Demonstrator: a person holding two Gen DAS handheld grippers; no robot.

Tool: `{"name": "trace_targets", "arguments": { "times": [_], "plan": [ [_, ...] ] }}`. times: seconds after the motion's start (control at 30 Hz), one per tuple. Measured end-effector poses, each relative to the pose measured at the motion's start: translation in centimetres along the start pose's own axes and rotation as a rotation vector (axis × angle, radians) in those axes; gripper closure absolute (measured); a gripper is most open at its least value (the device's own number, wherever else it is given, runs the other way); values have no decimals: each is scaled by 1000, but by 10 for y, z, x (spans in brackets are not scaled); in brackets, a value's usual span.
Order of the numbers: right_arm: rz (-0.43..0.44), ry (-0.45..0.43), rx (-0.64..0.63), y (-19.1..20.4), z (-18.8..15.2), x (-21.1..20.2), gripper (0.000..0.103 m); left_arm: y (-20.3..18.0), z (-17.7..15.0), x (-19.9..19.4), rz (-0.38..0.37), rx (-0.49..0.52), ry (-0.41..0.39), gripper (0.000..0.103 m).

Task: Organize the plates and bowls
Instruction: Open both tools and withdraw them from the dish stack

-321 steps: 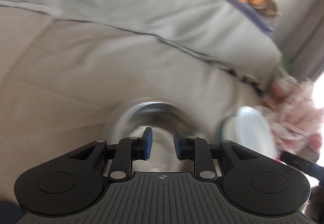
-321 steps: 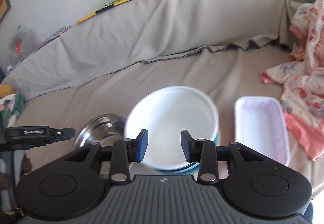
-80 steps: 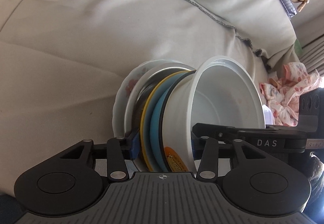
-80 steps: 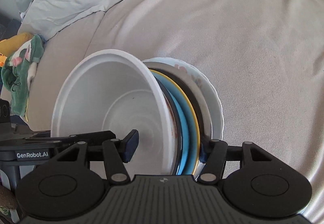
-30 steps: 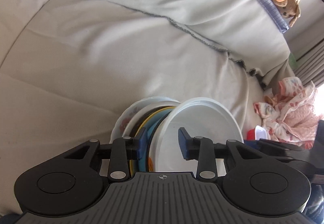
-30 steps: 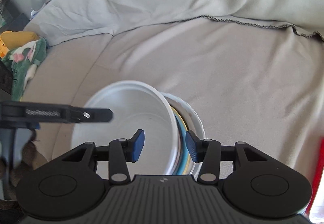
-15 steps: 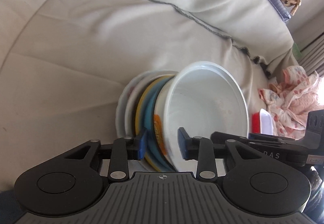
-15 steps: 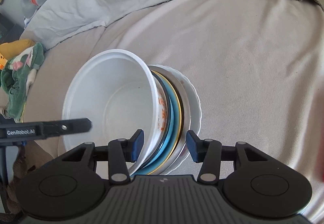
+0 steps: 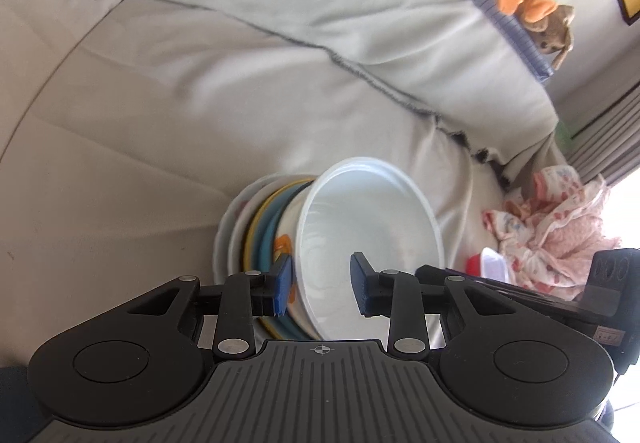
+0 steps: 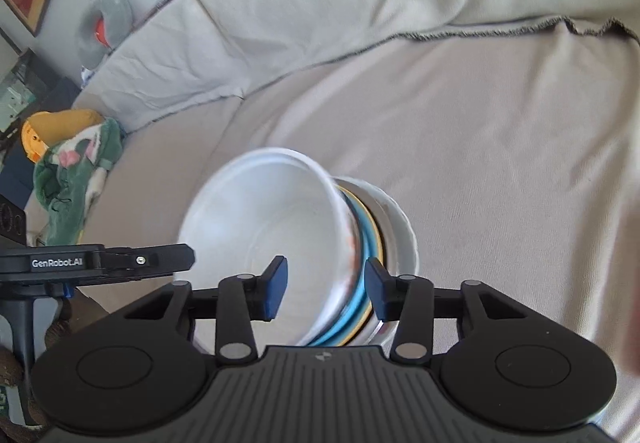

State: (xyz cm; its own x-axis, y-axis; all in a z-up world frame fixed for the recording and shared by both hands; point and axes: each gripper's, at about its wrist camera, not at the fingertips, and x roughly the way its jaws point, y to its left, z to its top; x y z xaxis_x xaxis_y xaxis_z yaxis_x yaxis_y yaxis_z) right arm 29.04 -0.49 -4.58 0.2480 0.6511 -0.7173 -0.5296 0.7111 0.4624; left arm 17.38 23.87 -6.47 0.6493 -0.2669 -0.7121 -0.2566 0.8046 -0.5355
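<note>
The stack of nested dishes, a deep white plastic bowl (image 9: 372, 227) over blue, yellow and white plates (image 9: 256, 235), is carried tilted above the grey-covered sofa (image 9: 160, 123). It is taken from both sides for balance: the left gripper (image 9: 320, 285) and right gripper (image 10: 322, 289) straddle its edges, jaws narrow; the right jaws have just been closing. A firm clamp cannot be told.

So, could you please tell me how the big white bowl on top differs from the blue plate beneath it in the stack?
The white bowl is deep, with tall sloping walls; the blue plate is shallow and nearly flat. The white bowl shows its whole plain interior, while only the blue plate's edge peeks out between its neighbours. The bowl's rim is wider than the plate's visible edge. Both are round, nested in one stack, and sit between each pair of tongs.
</note>
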Motion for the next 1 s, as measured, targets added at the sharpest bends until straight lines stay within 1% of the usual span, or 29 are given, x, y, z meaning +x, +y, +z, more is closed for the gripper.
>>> {"name": "trace_targets", "arguments": {
  "times": [0.1,0.17,0.27,0.4,0.47,0.6,0.7,0.77,0.83,0.93,1.0],
  "plan": [
    [-13,-31,-18,5,2,-3,63,-8,3,0,21,14,-28,67],
    [-20,-36,-9,3,3,-2,63,-8,5,1,19,-2,-25,67],
    [-15,-26,9,0,4,2,65,-8,4,5,40,-4,-14,68],
    [-37,-32,-8,2,1,6,65,-2,1,9,49,-30,-6,69],
    [-37,-34,-15,2,0,6,65,0,-1,6,70,-36,-32,69],
    [-42,-46,-24,0,-3,0,65,-8,-2,-11,134,-5,-134,69],
    [-44,-71,-30,-1,-5,-9,65,-22,-3,-24,151,26,-201,69],
    [-36,-94,-37,-3,-6,-18,65,-38,-3,-30,136,51,-240,69],
    [-35,-126,-50,-6,-9,-32,65,-58,-5,-28,90,91,-245,69],
    [-72,-190,-84,-21,-16,-59,65,-94,-13,-7,17,159,-196,69],
    [-143,-251,-105,-39,-23,-83,65,-118,-22,17,-25,206,-145,69]
  ]
}}
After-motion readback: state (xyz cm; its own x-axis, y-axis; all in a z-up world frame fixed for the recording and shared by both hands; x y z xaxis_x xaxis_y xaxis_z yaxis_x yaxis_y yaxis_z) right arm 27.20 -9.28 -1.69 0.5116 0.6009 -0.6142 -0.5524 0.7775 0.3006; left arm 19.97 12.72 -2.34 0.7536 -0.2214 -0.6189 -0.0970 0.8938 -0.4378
